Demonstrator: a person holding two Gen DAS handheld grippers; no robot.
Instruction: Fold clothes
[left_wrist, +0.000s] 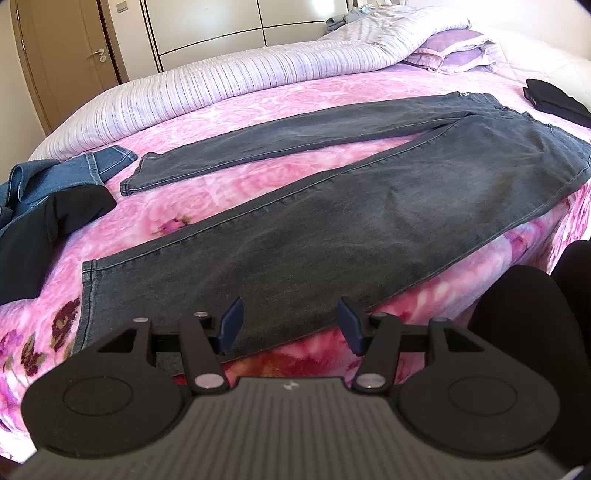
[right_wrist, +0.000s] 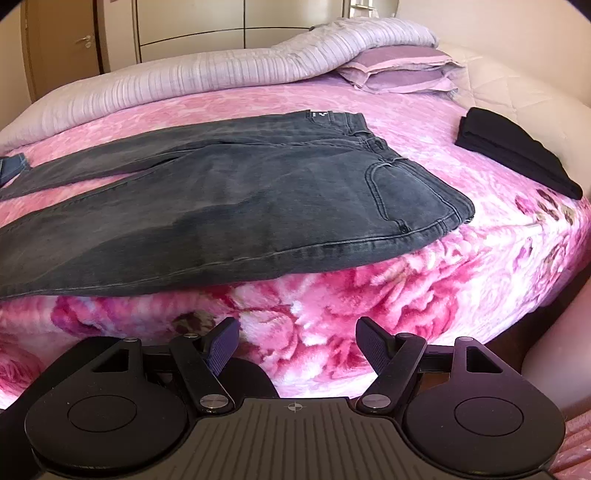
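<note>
Dark grey jeans (left_wrist: 332, 221) lie spread flat on a pink floral blanket (left_wrist: 295, 99), legs to the left and waist to the right. My left gripper (left_wrist: 290, 319) hovers over the near leg close to its hem. Its blue pads stand apart, and the cloth lies below them, not pinched. In the right wrist view the jeans' hip and pocket (right_wrist: 388, 199) sit near the bed's edge. My right gripper (right_wrist: 297, 338) is open, below that edge, in front of the blanket's (right_wrist: 369, 288) hanging side. Nothing is between its fingers.
A blue denim garment (left_wrist: 62, 170) and a black garment (left_wrist: 33, 240) lie at the bed's left. A folded black piece (right_wrist: 517, 155) rests at the right. A rolled striped duvet (left_wrist: 221, 85) and lilac pillows (right_wrist: 399, 70) line the far side. Wardrobe doors stand behind.
</note>
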